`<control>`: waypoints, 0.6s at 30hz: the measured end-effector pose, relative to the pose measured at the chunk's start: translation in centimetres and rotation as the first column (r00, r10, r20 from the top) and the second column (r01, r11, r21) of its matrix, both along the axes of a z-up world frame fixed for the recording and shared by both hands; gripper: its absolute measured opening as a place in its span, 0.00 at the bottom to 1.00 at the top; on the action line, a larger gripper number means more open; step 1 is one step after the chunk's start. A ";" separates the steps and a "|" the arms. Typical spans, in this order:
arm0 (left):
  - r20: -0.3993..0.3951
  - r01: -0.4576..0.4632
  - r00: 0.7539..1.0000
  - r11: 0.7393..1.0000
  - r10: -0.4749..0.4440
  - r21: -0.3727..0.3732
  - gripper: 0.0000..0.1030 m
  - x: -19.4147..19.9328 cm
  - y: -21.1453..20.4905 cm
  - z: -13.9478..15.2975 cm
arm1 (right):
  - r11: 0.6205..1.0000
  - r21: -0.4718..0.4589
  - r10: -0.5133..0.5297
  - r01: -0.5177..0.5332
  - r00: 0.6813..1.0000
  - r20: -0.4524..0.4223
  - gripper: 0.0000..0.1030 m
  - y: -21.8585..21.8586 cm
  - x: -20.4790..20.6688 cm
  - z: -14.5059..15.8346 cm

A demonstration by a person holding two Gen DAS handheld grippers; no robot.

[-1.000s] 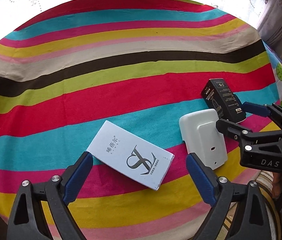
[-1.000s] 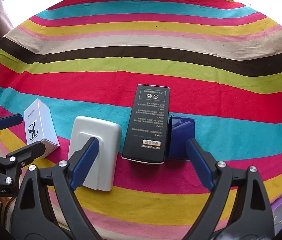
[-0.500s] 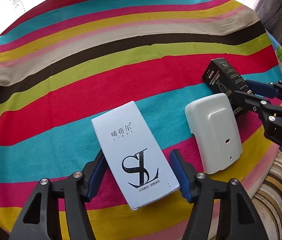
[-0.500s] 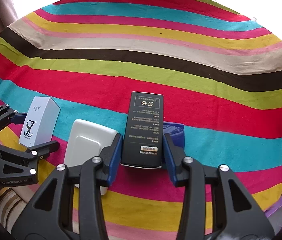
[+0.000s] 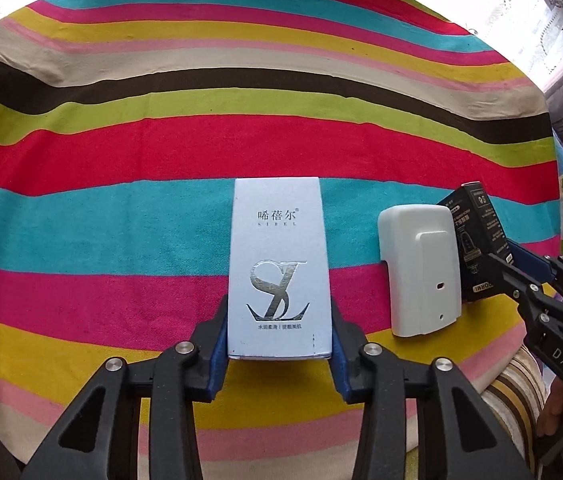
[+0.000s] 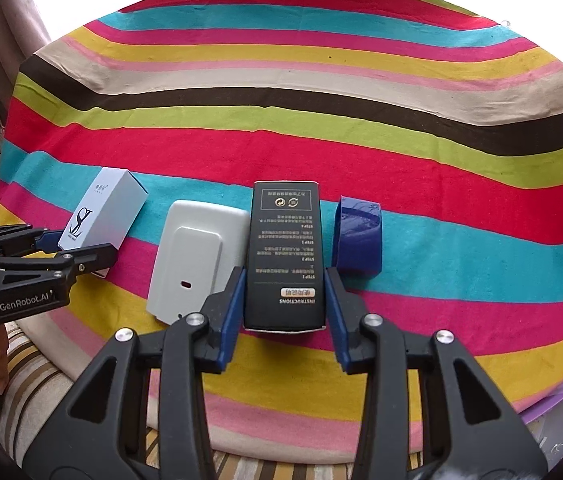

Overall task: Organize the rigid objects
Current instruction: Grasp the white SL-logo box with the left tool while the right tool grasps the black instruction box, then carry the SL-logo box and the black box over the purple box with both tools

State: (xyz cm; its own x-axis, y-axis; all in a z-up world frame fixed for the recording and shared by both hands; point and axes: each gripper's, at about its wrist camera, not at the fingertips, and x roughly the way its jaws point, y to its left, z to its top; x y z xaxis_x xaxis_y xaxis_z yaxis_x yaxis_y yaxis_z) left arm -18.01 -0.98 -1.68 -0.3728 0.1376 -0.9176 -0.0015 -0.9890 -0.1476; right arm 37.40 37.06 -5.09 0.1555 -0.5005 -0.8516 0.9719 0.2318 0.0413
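Observation:
My left gripper (image 5: 279,344) is shut on a white box with an "SL" logo (image 5: 279,264), its blue pads against the box's two long sides. My right gripper (image 6: 284,300) is shut on a black box with an instructions label (image 6: 284,256). A white plastic device (image 6: 191,258) lies between the two boxes, touching the black one; it shows in the left wrist view (image 5: 421,272) too. A blue roll of tape (image 6: 357,236) stands right of the black box. All rest on a striped cloth (image 6: 281,120).
The white box (image 6: 101,216) and left gripper (image 6: 69,250) show at the left of the right wrist view. The black box (image 5: 477,240) and the right gripper (image 5: 521,264) show at the right of the left wrist view. The cloth's near edge drops to a striped cushion (image 6: 41,384).
Both grippers went from wide open to shut, each on its box. The white box turned from slanted to straight between the left fingers.

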 end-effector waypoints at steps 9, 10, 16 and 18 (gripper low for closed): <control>-0.026 -0.048 0.998 0.998 0.049 0.046 0.41 5.6 1.7 2.1 | 1.000 -0.013 0.003 -0.003 0.999 0.039 0.41 2.6 -0.8 1.2; -0.035 -0.046 0.998 0.997 0.048 0.059 0.41 6.2 2.1 2.4 | 1.000 -0.016 0.004 -0.004 0.999 0.042 0.41 3.0 -0.9 1.4; -0.101 -0.007 0.995 0.997 0.014 0.074 0.41 9.6 5.4 4.5 | 0.999 -0.034 -0.009 0.011 0.998 0.057 0.41 5.8 -2.5 2.7; -0.120 0.028 0.993 0.997 -0.020 0.069 0.41 10.0 7.0 5.0 | 0.999 -0.040 -0.021 0.023 0.998 0.060 0.41 6.8 -3.4 3.3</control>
State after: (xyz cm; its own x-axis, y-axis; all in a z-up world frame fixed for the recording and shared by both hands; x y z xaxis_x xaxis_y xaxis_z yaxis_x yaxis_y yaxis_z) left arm -7.99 6.01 3.33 -0.4745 0.2107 -0.8547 -0.0469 -0.9756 -0.2145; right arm 33.99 43.90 -1.80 0.1935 -0.5386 -0.8201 0.9729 0.2129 0.0897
